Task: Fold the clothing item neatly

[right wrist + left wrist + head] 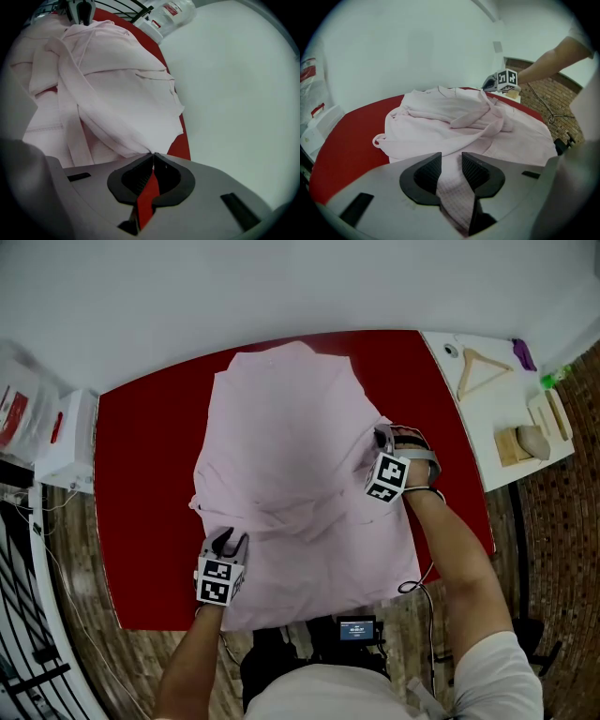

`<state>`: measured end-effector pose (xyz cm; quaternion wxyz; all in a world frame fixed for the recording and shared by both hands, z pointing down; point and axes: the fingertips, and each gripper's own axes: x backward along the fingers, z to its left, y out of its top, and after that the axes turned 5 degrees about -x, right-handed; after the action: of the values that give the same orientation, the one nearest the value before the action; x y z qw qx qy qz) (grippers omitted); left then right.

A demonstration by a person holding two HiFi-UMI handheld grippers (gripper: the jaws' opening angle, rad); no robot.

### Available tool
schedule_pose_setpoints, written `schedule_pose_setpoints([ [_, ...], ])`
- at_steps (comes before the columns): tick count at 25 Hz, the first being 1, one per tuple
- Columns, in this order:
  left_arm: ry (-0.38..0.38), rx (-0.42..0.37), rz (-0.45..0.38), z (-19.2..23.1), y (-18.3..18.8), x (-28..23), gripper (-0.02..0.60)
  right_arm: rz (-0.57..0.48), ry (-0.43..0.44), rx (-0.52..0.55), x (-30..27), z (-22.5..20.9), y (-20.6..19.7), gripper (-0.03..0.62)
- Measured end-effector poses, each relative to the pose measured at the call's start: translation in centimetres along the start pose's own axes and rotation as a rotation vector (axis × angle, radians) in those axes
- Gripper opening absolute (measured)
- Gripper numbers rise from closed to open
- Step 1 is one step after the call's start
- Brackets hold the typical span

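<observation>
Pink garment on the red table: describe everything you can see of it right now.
The pink garment is pale, waffle-textured cloth, lying crumpled and partly folded on the red table, a sleeve or band draped diagonally over its middle and a small loop at its left edge. The left hand-held gripper clamps a fold near its front-left corner; the right hand-held gripper, jaws shut, pinches its right edge at the tips.

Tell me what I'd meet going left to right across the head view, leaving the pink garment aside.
White box → left gripper → right gripper → wooden hanger → purple object. The pink garment spans both grippers, so it is unplaced.
</observation>
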<state>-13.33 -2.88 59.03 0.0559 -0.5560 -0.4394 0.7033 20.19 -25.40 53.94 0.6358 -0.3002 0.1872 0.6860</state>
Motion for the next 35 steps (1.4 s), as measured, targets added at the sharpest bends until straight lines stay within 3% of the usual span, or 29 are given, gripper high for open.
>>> schedule_pose_setpoints([
  [4,0.003,-0.002,-0.004,0.0,0.1,0.1,0.118,-0.024,-0.043,0.009,0.1,-1.1,1.0,0.023],
  [12,0.002,0.003,0.001,-0.2,0.2,0.1,0.118,0.006,0.055,0.046,-2.4,1.5,1.2,0.023],
  [17,0.004,-0.007,0.015,-0.4,0.0,0.5,0.118,-0.003,0.108,-0.043,-2.7,1.9,1.2,0.026],
  [20,0.002,-0.018,0.022,-0.6,-0.2,1.1,0.118,-0.018,0.127,-0.094,-2.1,1.7,1.0,0.092],
  [26,0.020,0.018,0.019,-0.5,-0.8,2.2,0.118,-0.042,0.098,-0.178,0.0,0.4,-0.1,0.121],
  [30,0.035,0.037,0.009,-0.9,-0.8,3.4,0.118,-0.117,0.086,-0.280,2.7,0.3,1.1,0.120],
  [35,0.026,0.055,0.010,-2.6,-1.1,4.3,0.118,-0.263,0.132,-0.246,7.1,4.3,5.4,0.120],
])
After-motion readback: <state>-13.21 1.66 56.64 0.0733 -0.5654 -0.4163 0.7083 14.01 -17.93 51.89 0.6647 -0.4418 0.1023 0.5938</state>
